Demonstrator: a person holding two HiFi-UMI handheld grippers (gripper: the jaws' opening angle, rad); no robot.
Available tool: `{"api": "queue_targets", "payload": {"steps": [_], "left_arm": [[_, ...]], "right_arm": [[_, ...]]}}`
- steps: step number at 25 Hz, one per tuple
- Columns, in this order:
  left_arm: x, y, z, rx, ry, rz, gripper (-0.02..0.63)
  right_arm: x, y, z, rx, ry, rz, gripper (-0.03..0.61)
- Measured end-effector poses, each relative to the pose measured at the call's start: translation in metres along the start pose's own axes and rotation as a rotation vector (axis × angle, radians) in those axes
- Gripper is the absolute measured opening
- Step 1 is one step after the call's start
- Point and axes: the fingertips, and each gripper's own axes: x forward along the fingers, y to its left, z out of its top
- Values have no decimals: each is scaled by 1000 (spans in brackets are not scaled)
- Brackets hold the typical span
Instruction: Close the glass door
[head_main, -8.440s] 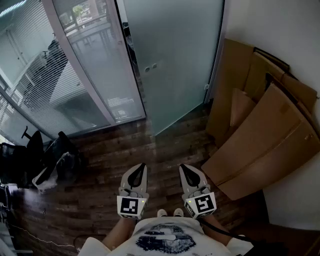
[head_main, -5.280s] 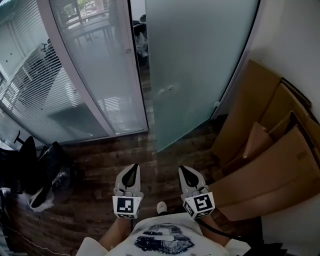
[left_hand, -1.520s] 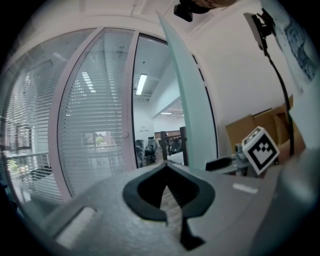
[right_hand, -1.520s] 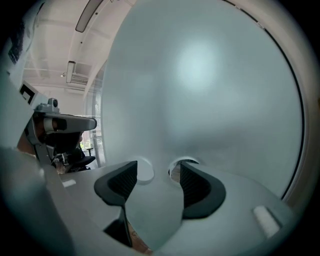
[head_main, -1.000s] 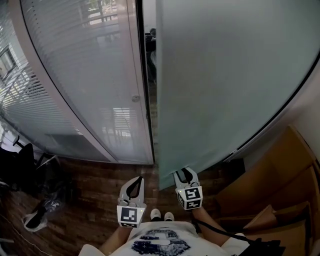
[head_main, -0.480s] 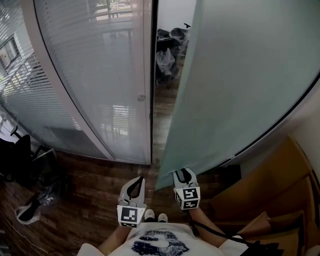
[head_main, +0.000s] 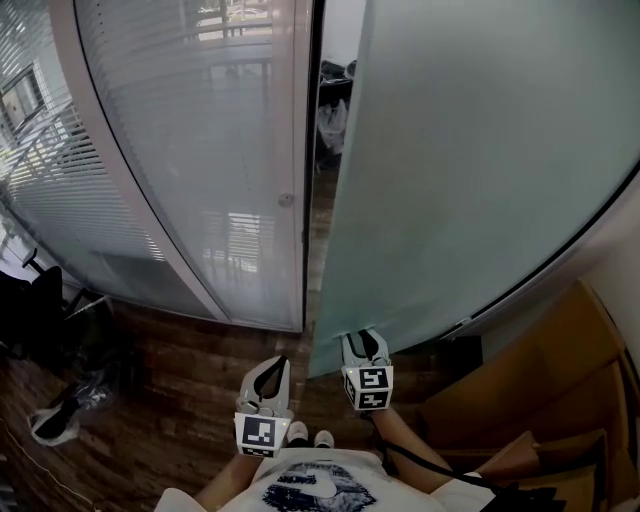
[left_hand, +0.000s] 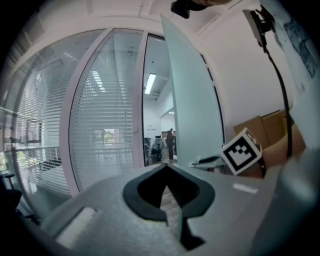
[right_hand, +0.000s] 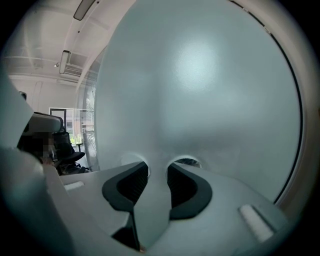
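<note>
Head view: glass door (head_main: 480, 160) ajar, free edge just right of the door frame (head_main: 297, 150); right gripper (head_main: 362, 340) low at the pane | Left gripper view: left gripper (left_hand: 166, 167) jaws pressed together, empty | Right gripper view: jaws spread, tips seemingly on glass, pinching nothing | Risk: tips skate off the slick pane, door stalls short of frame | Look: frosted, pale green, frameless.
</note>
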Motion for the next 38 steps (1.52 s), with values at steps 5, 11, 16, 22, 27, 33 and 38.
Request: {"api": "queue_targets", "payload": {"steps": [5,11,16,22,27,33,38], "left_arm": [[1,5,0,0,0,10,0],[6,10,1,5,-3,16,2],[5,14,0,5,0,26,0],[4,21,-3,-4,3,41,0],[2,26,-4,-8,9,53,0],[-2,31,-5,-8,19,70,0],[-6,36,-10,-11,37,84,0]], "right_arm": [[19,-4,4,0,6,-7,123],[46,-8,9,-1,9,-18,124],[65,-13,14,-2,18,-26,124],[88,-18,20,-2,21,-39,124],[105,-22,25,-11,15,-53,124],[123,-29,32,-9,17,-89,126],[138,-34,36,-14,18,-94,126]]}}
